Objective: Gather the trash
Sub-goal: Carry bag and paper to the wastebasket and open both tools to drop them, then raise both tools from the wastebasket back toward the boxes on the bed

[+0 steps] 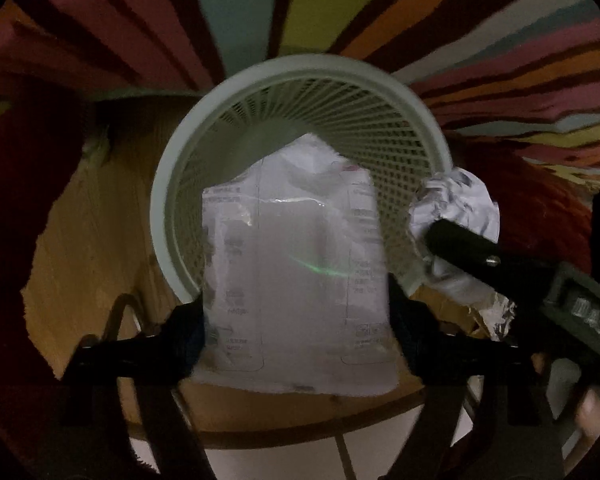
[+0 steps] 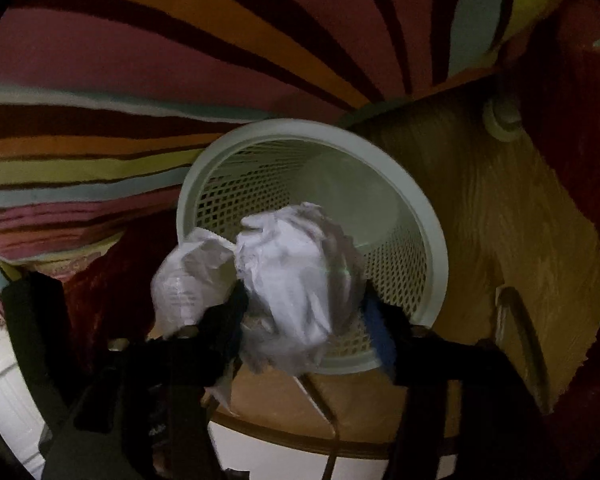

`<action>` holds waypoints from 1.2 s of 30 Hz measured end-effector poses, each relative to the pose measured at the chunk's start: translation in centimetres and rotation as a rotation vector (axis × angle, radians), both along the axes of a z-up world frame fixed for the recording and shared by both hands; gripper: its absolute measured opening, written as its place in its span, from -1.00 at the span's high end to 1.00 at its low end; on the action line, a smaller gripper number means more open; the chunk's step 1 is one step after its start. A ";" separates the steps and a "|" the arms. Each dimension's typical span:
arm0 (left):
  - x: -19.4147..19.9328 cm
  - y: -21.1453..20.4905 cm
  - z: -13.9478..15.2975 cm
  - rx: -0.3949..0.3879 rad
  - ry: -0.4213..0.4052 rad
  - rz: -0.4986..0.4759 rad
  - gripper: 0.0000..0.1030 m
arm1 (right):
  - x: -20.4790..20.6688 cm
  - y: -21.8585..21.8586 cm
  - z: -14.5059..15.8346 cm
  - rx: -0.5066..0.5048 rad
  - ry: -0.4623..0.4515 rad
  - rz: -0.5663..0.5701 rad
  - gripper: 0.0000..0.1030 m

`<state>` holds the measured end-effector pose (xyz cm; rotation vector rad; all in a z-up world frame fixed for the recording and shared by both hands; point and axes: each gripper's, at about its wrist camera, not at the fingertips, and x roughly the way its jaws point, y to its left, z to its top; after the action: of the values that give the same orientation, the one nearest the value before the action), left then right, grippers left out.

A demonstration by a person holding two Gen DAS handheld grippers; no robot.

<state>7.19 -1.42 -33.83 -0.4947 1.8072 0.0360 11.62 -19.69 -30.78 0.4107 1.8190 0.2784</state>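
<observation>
1. Trash hung over the pale mesh wastebasket (image 1: 300,80): a flat printed plastic packet (image 1: 296,280) and a crumpled white wad (image 2: 296,280).
2. My left gripper (image 1: 296,344) stood spread, the packet between its fingers; whether the pads still pressed it, I could not tell.
3. My right gripper (image 2: 308,332) was spread wide, the wad loose between its fingers.
4. Both pointed steeply down at the basket mouth.

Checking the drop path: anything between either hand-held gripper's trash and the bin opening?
Nothing visible. The flat wrapper hangs at the bin mouth; the crumpled paper sits over the rim. The bin's inside looks empty.
</observation>
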 end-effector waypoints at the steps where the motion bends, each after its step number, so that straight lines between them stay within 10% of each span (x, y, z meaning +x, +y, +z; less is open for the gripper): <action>1: 0.0 0.1 -0.1 0.002 0.002 0.010 -0.68 | 0.0 0.0 -0.1 -0.009 0.000 -0.008 -0.57; 36: -1.1 1.2 4.6 0.062 -0.158 0.033 -0.74 | -0.5 -1.5 2.3 -0.037 -0.092 -0.089 -0.63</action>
<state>6.11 -0.22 -29.25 -0.4698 1.6388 0.0737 11.13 -21.14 -28.43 0.4447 1.7080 0.1982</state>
